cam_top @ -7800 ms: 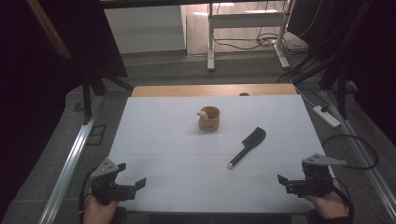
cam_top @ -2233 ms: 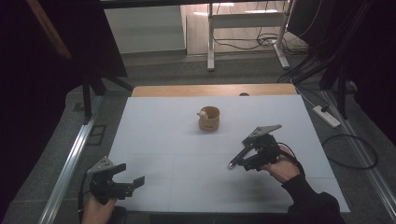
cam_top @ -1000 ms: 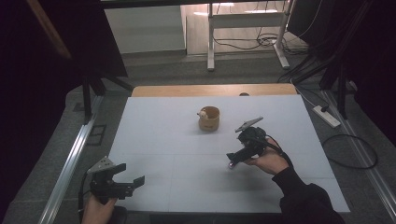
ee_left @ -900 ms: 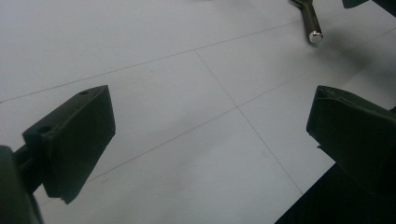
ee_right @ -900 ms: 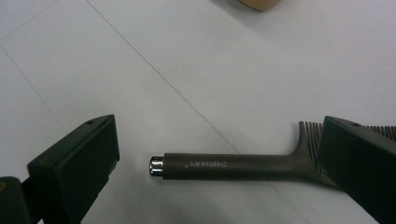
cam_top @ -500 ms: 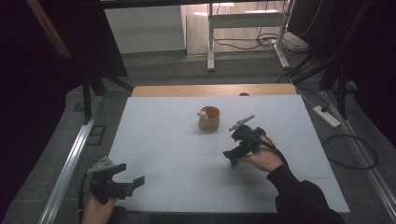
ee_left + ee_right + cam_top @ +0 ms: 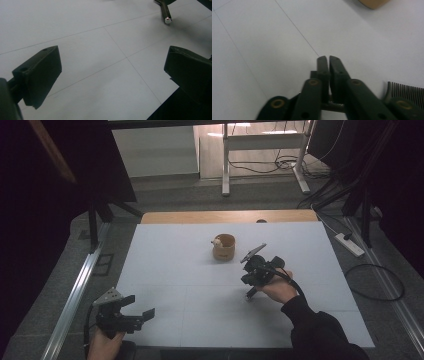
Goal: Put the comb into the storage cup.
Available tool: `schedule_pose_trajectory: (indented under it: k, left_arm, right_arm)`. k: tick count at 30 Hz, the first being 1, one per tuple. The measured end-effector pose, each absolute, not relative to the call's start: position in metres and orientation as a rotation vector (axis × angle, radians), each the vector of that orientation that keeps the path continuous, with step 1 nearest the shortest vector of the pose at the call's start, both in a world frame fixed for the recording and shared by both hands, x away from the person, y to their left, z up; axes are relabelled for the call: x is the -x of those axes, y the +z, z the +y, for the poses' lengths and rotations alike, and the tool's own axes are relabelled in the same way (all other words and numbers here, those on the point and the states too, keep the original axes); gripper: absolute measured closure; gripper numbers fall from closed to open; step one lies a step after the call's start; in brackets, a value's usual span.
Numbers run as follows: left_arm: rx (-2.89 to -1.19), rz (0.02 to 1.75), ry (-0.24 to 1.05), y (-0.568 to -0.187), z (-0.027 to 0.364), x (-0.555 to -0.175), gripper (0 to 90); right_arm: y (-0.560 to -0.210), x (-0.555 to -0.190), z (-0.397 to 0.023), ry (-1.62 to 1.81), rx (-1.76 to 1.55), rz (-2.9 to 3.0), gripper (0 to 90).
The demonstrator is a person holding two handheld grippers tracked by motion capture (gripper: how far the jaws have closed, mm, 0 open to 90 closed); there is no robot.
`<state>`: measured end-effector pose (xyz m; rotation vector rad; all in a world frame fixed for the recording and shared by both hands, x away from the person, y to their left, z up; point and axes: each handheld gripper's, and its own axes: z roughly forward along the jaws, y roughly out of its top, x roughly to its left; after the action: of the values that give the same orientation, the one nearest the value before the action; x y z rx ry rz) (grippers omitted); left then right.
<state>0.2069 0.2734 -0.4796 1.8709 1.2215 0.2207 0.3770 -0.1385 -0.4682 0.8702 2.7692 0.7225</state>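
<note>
A black comb lies on the white table (image 7: pixel 175 255); its handle end (image 7: pixel 248 295) sticks out under my right gripper (image 7: pixel 247 280). That gripper's jaws have just been closing and now stand pressed together (image 7: pixel 328 58) across the comb's thin handle, with the comb's teeth (image 7: pixel 404 90) just to their right. The handle's shiny tip (image 7: pixel 166 18) also appears far off in the left gripper view. A small wooden cup (image 7: pixel 223 247) stands upright just beyond the right gripper, and its rim (image 7: pixel 374 3) is in the right gripper view. My left gripper (image 7: pixel 142 306) rests open at the near left, nothing between its jaws (image 7: pixel 112 57).
A power strip (image 7: pixel 348 245) and cables lie on the floor to the right of the table. A metal rail (image 7: pixel 75 295) runs along the table's left side. A desk frame (image 7: pixel 260 150) stands far behind.
The right gripper's jaws have come together over the comb's handle, and the hand has edged slightly left. The left gripper has stayed where it was.
</note>
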Motion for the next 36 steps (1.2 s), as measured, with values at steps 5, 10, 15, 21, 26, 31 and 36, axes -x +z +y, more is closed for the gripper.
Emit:
schedule_pose_trajectory:
  k: [5,10,15,21,26,31,36]
  left_arm:
    - [-1.866,1.224,0.213,-0.48,0.274,-0.207,2.1]
    - [-1.864,1.225,0.211,-0.48,0.274,-0.207,2.2]
    - [-1.863,1.226,0.209,-0.48,0.274,-0.208,2.3]
    - [-1.862,1.225,0.208,-0.48,0.274,-0.208,2.3]
    - [-1.862,1.225,0.208,-0.48,0.274,-0.208,2.3]
    - [-1.862,1.225,0.207,-0.48,0.274,-0.208,2.4]
    - [-1.862,1.225,0.206,-0.48,0.274,-0.208,2.4]
  right_arm:
    - [-0.471,-0.377,-0.139,0.711,-0.859,2.783,89.8]
    - [-0.478,-0.376,-0.139,0.682,-0.838,2.784,89.8]
    - [-0.483,-0.376,-0.14,0.686,-0.851,2.791,89.8]
    - [-0.489,-0.375,-0.141,0.683,-0.862,2.812,89.8]
    - [-0.494,-0.374,-0.142,0.663,-0.869,2.828,89.7]
    - [-0.498,-0.373,-0.142,0.638,-0.865,2.838,89.7]
    - [-0.501,-0.372,-0.143,0.615,-0.865,2.846,89.7]
